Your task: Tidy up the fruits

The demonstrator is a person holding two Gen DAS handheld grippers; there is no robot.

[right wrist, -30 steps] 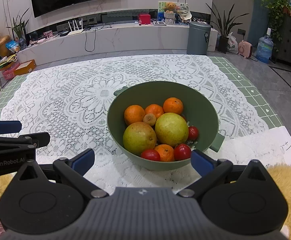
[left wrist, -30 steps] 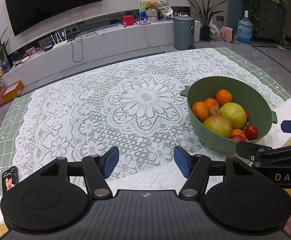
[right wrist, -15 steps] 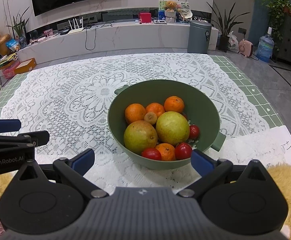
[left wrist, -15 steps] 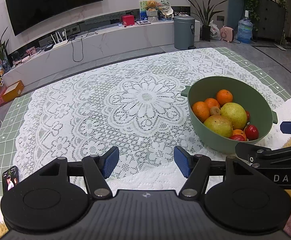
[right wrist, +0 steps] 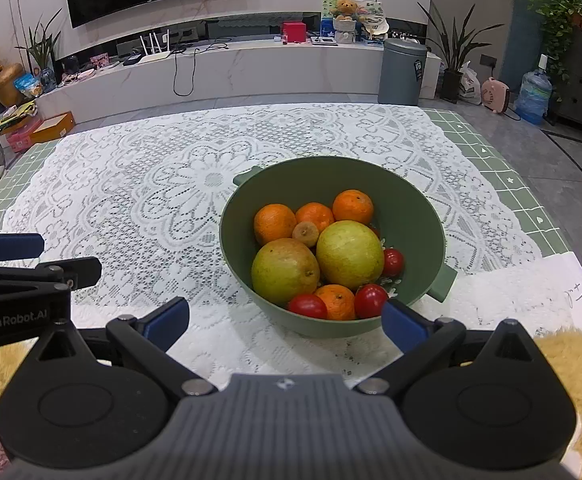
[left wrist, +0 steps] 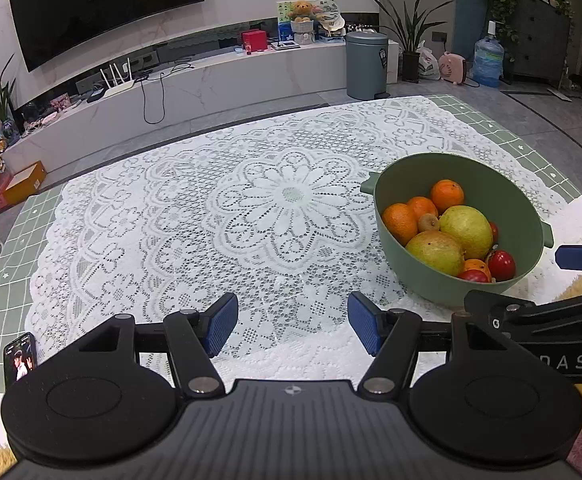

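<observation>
A green bowl [right wrist: 411, 216] stands on the lace tablecloth [right wrist: 131, 200], holding two yellow-green pears [right wrist: 349, 254], several oranges [right wrist: 275, 222], a small kiwi [right wrist: 306, 234] and red tomatoes [right wrist: 371, 300]. My right gripper [right wrist: 285, 320] is open and empty, just short of the bowl's near wall. My left gripper [left wrist: 291, 322] is open and empty over the lace, left of the bowl [left wrist: 491, 184]. The fruit also shows in the left wrist view [left wrist: 465, 230].
A phone [left wrist: 21, 358] lies at the table's near left edge. A white paper sheet [right wrist: 531, 300] lies right of the bowl. Yellow fluffy fabric [right wrist: 571, 360] lies along the near edge. A TV bench [right wrist: 211, 64] and bin [right wrist: 401, 72] stand beyond the table.
The right gripper has drifted slightly left and closer, so the bowl sits a little more to the right in its view. Both grippers stay open and empty.
</observation>
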